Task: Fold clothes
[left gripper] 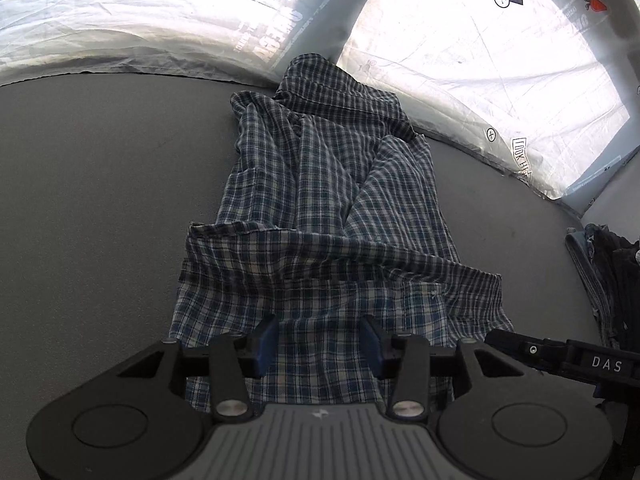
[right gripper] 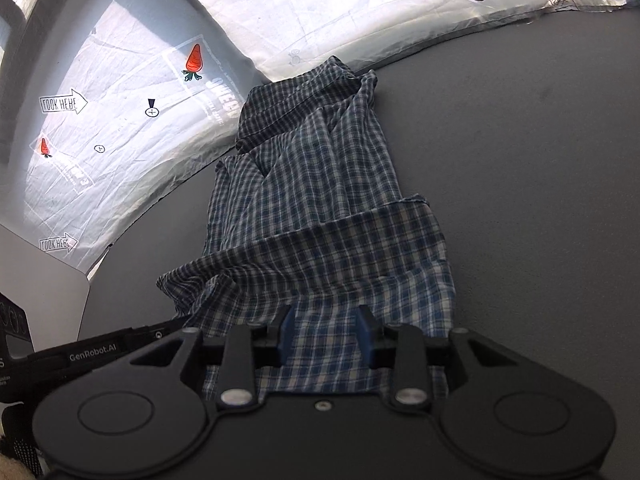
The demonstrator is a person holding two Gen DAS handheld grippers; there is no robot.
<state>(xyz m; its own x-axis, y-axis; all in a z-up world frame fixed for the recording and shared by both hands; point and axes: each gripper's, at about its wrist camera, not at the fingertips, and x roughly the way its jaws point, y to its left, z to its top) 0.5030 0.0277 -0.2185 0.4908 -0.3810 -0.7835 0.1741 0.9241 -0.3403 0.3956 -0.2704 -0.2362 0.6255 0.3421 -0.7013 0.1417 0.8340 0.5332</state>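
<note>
Lying lengthwise on the grey worktop [left gripper: 100, 200], the plaid shirt [left gripper: 320, 184] is narrowed, its near hem doubled over. The left gripper [left gripper: 319, 346] and right gripper [right gripper: 325, 336] hover with fingers spread, gripping nothing, probably positioned to take the near edge.

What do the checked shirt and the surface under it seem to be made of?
The checked shirt looks like thin woven cotton or a blend: a fine blue and white check, soft creases, matte. The table top is dark grey and matte, faintly grainy, perhaps felt or a mat; the views leave that open.
</note>
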